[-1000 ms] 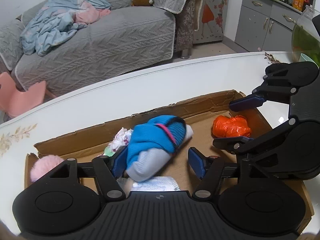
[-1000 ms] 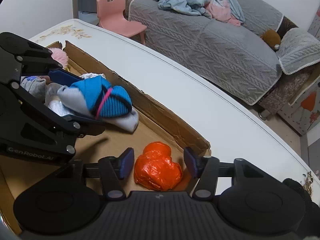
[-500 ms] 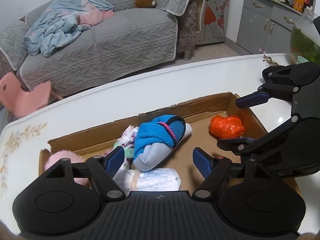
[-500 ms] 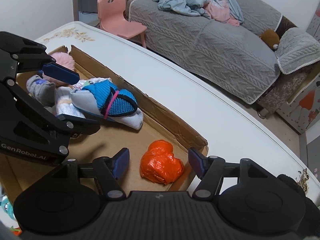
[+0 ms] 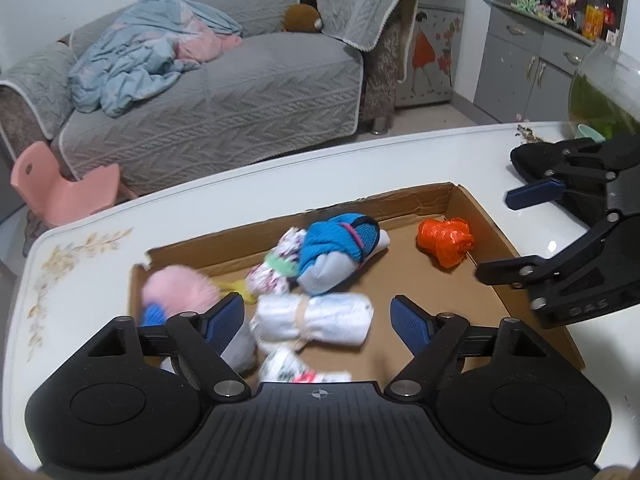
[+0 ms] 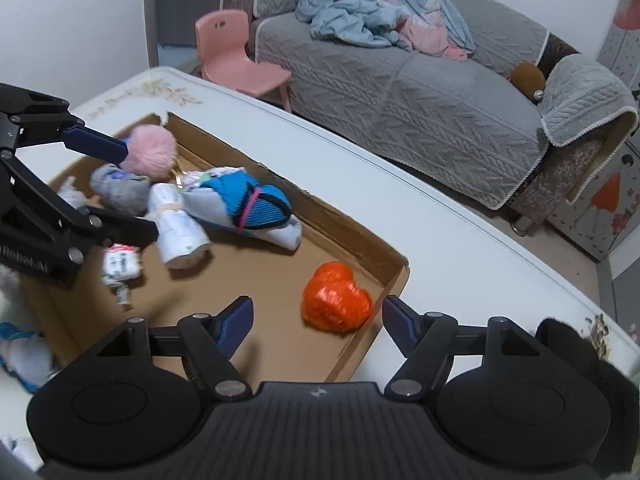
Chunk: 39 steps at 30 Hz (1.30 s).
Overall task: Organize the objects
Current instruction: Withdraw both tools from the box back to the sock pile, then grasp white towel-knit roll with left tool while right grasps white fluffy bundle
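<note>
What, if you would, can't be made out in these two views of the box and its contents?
- Grey sock: left wrist view, mostly hidden behind the left gripper.
- Printed packet: left wrist view, blurred and cut off by the gripper body; its label is unreadable.
- Blue-and-white bundle outside the box: right wrist view, blurred at the left edge.
- Fishbowl: left wrist view, cut off by the right edge.

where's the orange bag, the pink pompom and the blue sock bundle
orange bag (image 6: 336, 298), right wrist view, crinkled middle
pink pompom (image 6: 152, 150), right wrist view, fluffy centre
blue sock bundle (image 5: 340, 242), left wrist view, blue knit part
</note>
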Motion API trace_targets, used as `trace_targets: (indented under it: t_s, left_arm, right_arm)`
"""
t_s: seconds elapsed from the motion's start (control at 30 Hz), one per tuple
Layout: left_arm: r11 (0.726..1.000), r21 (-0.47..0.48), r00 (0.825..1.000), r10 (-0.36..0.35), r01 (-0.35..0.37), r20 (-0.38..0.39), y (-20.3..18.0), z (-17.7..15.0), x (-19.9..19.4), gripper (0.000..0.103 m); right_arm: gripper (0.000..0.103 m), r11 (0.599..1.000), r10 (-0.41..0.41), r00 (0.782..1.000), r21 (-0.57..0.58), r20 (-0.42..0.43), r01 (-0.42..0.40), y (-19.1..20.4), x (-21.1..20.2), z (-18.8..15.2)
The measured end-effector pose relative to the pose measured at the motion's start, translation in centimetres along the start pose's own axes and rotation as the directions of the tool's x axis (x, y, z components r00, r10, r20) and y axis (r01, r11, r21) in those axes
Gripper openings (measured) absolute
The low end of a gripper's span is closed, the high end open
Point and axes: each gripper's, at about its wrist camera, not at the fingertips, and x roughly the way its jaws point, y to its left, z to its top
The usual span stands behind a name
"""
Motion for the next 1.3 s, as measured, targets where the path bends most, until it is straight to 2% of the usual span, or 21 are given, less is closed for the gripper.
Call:
trace_targets:
  t_s: [0.2, 0.37, 0.53, 0.67, 0.83, 0.93, 1.0, 1.13, 1.3]
  left_arm:
    - [1.0, -0.02, 0.999, 0.013, -0.013, 0.035, 2.0, -3.0, -3.7, 0.085]
    - [0.997, -0.076, 0.995, 0.029, -0.022, 0.1, 3.1, -7.1, -7.7, 0.086]
    - [0.996, -0.086, 0.985, -0.011, 0.027, 0.174, 1.1, -12.9, -10.8, 0.086]
    - [0.99, -0.12, 0.978, -0.049, 0.074, 0.205, -1.0, -17.3, -11.7, 0.087]
    - [0.993, -0.091, 0.973, -0.058, 0.08, 0.222, -4.0, -21.2, -11.9, 0.087]
    - [0.993, -0.067, 0.974, -0.077, 0.093, 0.215, -5.4, -22.3, -11.3, 0.087]
    - [0.992, -0.061, 0.972, -0.093, 0.108, 0.218, -6.1, -22.6, -10.9, 0.086]
    - [0.992, -0.033, 0.961, -0.113, 0.125, 0.254, -7.4, -23.4, -11.3, 0.087]
    - [0.991, -0.028, 0.961, -0.118, 0.129, 0.251, -8.0, -23.6, -11.2, 0.089]
  right_arm:
    - [0.071, 1.0, 0.023, 0.998, 0.005, 0.05, -0.023, 0.7, -3.3, -2.1]
    - [0.074, 0.999, 0.037, 0.991, 0.009, 0.125, -0.039, 1.9, -6.8, -5.4]
    - [0.077, 0.996, 0.071, 0.98, 0.043, 0.184, -0.08, 3.6, -9.5, -10.0]
    - [0.077, 0.991, 0.088, 0.974, 0.082, 0.209, -0.107, 5.2, -10.3, -13.8]
    - [0.075, 0.988, 0.111, 0.959, 0.073, 0.262, -0.134, 7.6, -10.7, -17.6]
    - [0.069, 0.985, 0.131, 0.948, 0.066, 0.291, -0.157, 8.8, -10.2, -19.1]
    - [0.064, 0.99, 0.117, 0.95, 0.047, 0.289, -0.136, 9.7, -9.5, -19.8]
    - [0.064, 0.99, 0.119, 0.948, 0.039, 0.294, -0.137, 10.2, -8.7, -21.0]
    - [0.061, 0.99, 0.116, 0.954, 0.048, 0.276, -0.134, 10.4, -8.3, -22.0]
